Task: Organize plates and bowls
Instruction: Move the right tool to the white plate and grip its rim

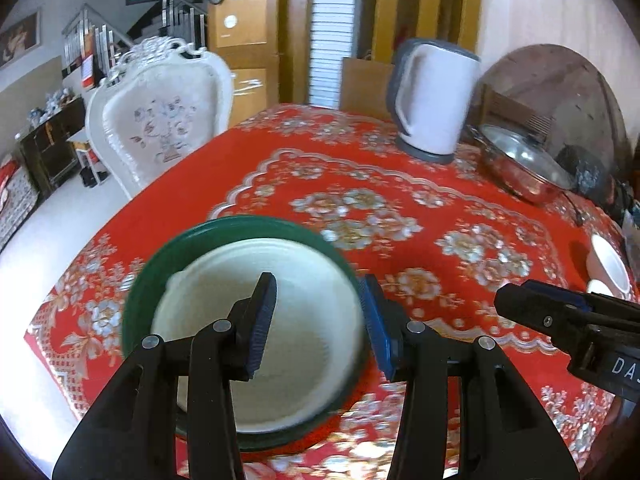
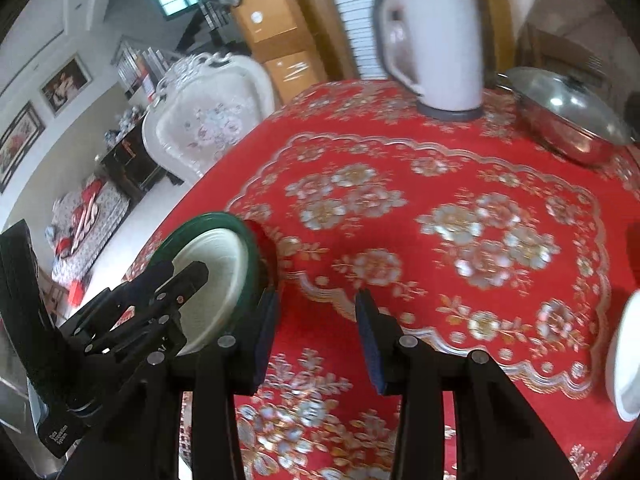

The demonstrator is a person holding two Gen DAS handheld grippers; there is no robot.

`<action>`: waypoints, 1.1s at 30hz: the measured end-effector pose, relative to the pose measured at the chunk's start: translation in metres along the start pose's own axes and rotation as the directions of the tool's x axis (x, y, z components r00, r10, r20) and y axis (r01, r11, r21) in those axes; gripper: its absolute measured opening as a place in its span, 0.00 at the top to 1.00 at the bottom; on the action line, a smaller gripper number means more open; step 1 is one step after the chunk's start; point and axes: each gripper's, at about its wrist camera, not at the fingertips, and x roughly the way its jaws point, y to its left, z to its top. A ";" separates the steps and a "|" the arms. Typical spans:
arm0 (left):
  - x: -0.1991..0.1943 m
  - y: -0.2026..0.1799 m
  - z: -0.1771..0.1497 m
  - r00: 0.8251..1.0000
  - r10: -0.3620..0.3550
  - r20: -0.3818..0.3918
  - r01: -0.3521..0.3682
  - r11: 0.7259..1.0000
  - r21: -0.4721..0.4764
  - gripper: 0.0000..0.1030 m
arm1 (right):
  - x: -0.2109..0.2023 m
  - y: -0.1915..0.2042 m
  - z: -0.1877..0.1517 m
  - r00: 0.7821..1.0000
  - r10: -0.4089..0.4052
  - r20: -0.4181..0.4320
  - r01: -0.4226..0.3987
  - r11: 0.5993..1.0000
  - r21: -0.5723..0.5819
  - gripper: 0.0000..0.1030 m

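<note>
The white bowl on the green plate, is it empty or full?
Empty: the white bowl, sitting on the green plate, shows only its bare pale inside.

Left wrist view: sits behind left gripper (image 1: 316, 316), angled down over near table edge, close above cream bowl (image 1: 256, 332) on green plate (image 1: 136, 308). Right wrist view: behind right gripper (image 2: 316, 340), angled down, rolled, close over red tablecloth (image 2: 440, 208). Both face kettle (image 1: 432, 100) and lidded pan (image 1: 520, 168) at far side. Each view catches other gripper at frame edge.
</note>
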 end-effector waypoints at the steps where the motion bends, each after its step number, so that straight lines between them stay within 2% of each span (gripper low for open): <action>1: 0.001 -0.006 0.001 1.000 -0.010 -0.002 0.010 1.000 0.006 0.58 | -0.004 -0.006 -0.001 1.000 -0.005 0.004 0.005 1.000 0.009 0.62; 4: 0.004 -0.029 0.003 0.999 -0.046 -0.010 0.046 0.998 0.032 0.58 | -0.017 -0.024 -0.005 1.000 -0.020 0.014 0.020 0.999 0.038 0.61; 7: 0.010 -0.056 0.005 0.992 -0.115 -0.046 0.117 0.992 0.049 0.58 | -0.032 -0.044 -0.010 0.999 -0.046 0.028 0.044 0.997 0.070 0.60; 12: 0.015 -0.114 0.008 0.980 -0.184 -0.070 0.192 0.972 0.135 0.58 | -0.058 -0.088 -0.017 0.994 -0.092 0.051 0.083 0.985 0.150 0.59; 15: 0.020 -0.149 0.011 0.966 -0.238 -0.105 0.253 0.952 0.170 0.58 | -0.075 -0.116 -0.024 0.990 -0.124 0.065 0.108 0.972 0.207 0.59; 19: 0.024 -0.191 0.015 0.953 -0.276 -0.124 0.298 0.930 0.214 0.58 | -0.097 -0.157 -0.033 0.981 -0.176 0.079 0.147 0.948 0.283 0.59; 21: 0.027 -0.216 0.017 0.940 -0.306 -0.152 0.335 0.912 0.236 0.58 | -0.106 -0.174 -0.037 0.977 -0.195 0.091 0.158 0.936 0.316 0.58; 28: 0.041 -0.282 0.024 0.911 -0.353 -0.211 0.403 0.870 0.283 0.58 | -0.143 -0.243 -0.052 0.952 -0.283 0.114 0.204 0.869 0.451 0.56; 31: 0.055 -0.311 0.030 0.886 -0.380 -0.267 0.449 0.848 0.281 0.58 | -0.160 -0.275 -0.061 0.927 -0.356 0.118 0.247 0.817 0.522 0.55; 33: 0.064 -0.329 0.034 0.888 -0.372 -0.271 0.445 0.844 0.298 0.58 | -0.167 -0.293 -0.066 0.918 -0.376 0.123 0.248 0.788 0.563 0.53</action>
